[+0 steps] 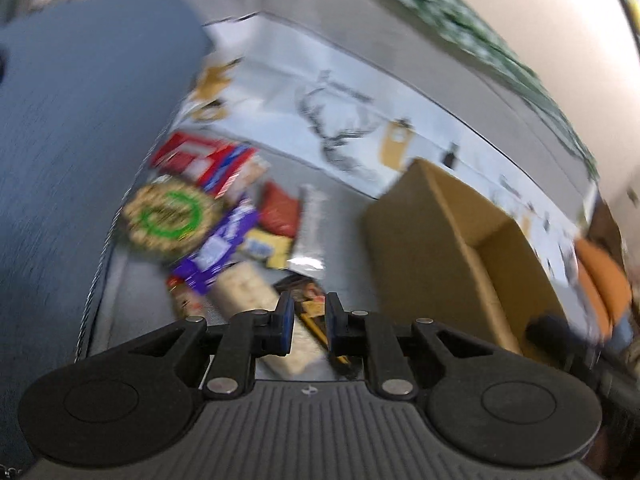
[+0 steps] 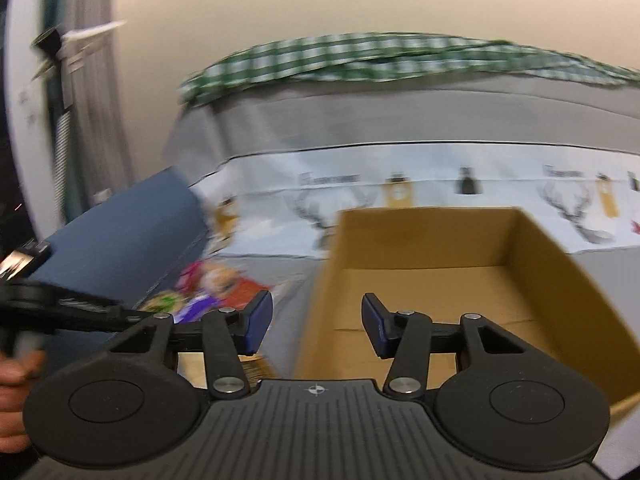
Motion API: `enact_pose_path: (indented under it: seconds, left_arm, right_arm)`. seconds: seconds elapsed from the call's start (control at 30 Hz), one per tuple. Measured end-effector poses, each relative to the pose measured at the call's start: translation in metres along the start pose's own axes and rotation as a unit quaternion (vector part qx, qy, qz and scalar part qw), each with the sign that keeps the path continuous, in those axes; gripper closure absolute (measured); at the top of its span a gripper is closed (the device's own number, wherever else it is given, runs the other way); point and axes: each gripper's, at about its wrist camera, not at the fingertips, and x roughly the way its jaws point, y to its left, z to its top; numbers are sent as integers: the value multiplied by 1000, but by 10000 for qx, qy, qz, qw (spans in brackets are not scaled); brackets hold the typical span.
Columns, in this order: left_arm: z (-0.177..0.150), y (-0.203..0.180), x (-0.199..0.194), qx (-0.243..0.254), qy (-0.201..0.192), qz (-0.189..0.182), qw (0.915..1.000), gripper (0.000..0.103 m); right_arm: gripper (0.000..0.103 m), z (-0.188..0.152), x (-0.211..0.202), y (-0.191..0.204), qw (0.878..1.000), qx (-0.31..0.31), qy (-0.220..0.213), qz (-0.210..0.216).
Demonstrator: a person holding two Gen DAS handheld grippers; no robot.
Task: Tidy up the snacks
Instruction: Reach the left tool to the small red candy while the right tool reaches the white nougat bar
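Snacks (image 1: 224, 224) lie beside the cardboard box (image 2: 440, 280) (nothing visible inside); both hand-held grippers empty, parted.

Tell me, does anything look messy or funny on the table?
Yes. The snacks lie jumbled in a heap left of the cardboard box, overlapping at all angles, while the box itself looks empty. Blur hides finer details.

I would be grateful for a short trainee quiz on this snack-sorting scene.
1. True or false: the open brown cardboard box already holds snacks.
2. Which side of that box is the pile of wrapped snacks on in the left wrist view? A left, B right.
3. What pattern is on the cloth at the back?

Key: 1 false, its visible floor is bare. 2 A. 3 green and white checks.
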Motion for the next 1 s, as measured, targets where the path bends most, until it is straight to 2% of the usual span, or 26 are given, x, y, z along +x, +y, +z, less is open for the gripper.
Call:
enact_pose_path:
  seconds: [0.13,0.33,0.5,0.63,0.7,0.87,1.0]
  left_arm:
    - [3,15,2,-477,-30,185,9987,86]
    - [4,12,12,-321,97,353,9988,85]
    - [7,17,29,-307,284,661,9969,82]
    - [10,29,38,-519,428,952,9932,66]
    - [11,34,41,-610,478,1055,9914,65]
    - [13,36,52,-520,610,1203,9895,60]
    - [13,37,60,-456,712,1339,9874,60]
  right_arm:
    - [51,-14,27,37,9981,-299,366,395]
    - [51,-27,55,72,9928,-627,741,698]
    - [47,-38,79,74,9903,-765,918,714]
    - [40,-43,96,64,9910,-610,1011,638]
    - [38,-47,106,60,9908,-582,1054,610]
    - [28,-54,126,62,9882,-579,1097,894]
    - [26,-58,137,72,9827,-742,1260,1140]
